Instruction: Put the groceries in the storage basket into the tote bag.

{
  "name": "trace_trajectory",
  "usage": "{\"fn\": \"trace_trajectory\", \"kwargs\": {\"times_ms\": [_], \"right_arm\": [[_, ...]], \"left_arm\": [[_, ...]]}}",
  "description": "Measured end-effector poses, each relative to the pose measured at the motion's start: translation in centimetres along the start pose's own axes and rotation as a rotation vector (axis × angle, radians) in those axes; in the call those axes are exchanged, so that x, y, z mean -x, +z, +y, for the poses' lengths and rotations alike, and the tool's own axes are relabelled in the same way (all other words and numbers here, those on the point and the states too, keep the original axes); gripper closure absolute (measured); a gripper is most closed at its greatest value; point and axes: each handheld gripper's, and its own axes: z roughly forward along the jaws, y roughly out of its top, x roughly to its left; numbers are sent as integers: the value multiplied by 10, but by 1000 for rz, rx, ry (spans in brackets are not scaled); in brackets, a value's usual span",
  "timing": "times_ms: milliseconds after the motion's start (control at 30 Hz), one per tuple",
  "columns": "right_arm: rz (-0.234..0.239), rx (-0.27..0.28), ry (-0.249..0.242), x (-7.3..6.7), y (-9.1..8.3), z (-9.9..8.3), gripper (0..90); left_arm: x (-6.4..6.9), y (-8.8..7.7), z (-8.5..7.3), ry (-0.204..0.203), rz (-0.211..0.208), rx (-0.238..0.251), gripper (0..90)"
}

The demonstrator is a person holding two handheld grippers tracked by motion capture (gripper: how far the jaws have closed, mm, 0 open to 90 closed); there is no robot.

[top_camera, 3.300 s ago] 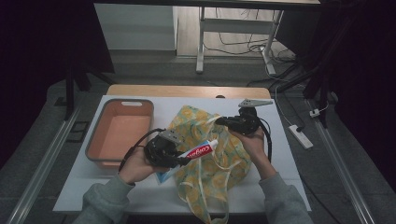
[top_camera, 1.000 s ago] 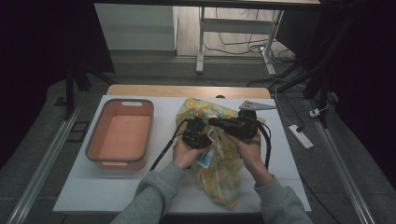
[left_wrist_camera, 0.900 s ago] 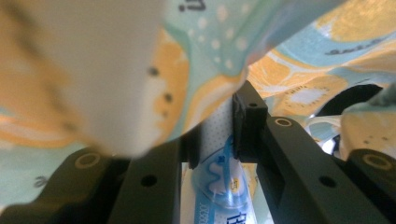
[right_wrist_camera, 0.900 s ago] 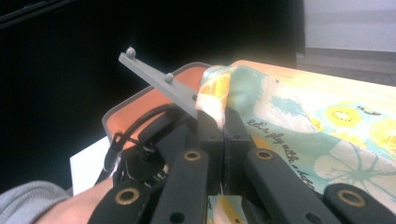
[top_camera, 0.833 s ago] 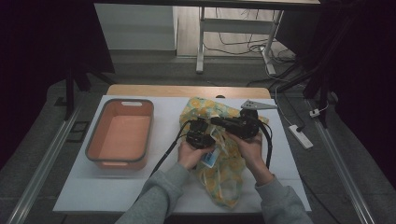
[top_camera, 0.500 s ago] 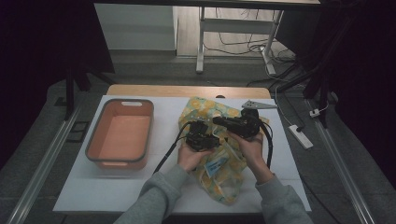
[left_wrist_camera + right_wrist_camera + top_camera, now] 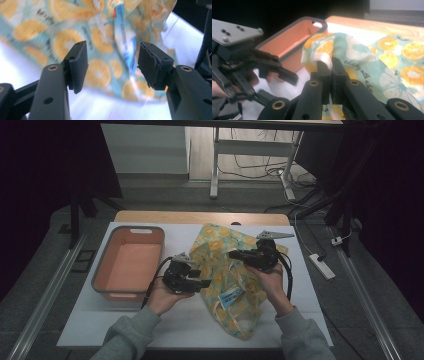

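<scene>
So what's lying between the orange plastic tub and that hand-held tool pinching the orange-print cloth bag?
In the high view, the left tool, its jaws just opened and holding nothing, sits between the orange plastic tub and the right tool pinching the orange-print cloth bag.

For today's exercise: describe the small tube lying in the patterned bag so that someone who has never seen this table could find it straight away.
Start at the white table, then find the orange-print cloth bag right of the orange bin. In the bag's lower half lies the tube, between the person's two hands; it is the one pale blue, printed thing against yellow fruit slices.

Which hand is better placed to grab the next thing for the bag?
Left. The left claw is open with nothing between its jaws, beside the bag. The right claw is shut on the bag's edge, holding it up.
</scene>
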Motion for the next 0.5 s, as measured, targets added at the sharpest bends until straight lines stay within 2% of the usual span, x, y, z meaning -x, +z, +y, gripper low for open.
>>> {"fn": "trace_trajectory", "kwargs": {"times_ms": [67,100,167,200,300,333,400,500], "right_arm": [[-1,-24,-20,0,0,-4,792],[-1,-24,-20,0,0,-4,792],[2,-43,-48,1,-4,-9,606],[12,-47,-59,0,-6,-11,521],[23,-43,-90,-6,-15,-13,399],[23,-43,-90,-6,-15,-13,399],[23,-37,-108,-12,-22,-13,344],[8,-28,-133,-22,-38,-15,309]], "left_arm": [[-1,-2,-6,9,-9,-18,387],[-1,-3,-9,15,-13,-22,387],[-2,-3,-15,22,-25,-26,361],[-2,-3,-16,31,-27,-43,354],[-4,-5,-18,46,-23,-48,337],[-5,-7,-18,45,-21,-44,337],[-9,-9,-18,39,-20,-41,333],[-11,-5,-18,28,-6,-45,328]]}}
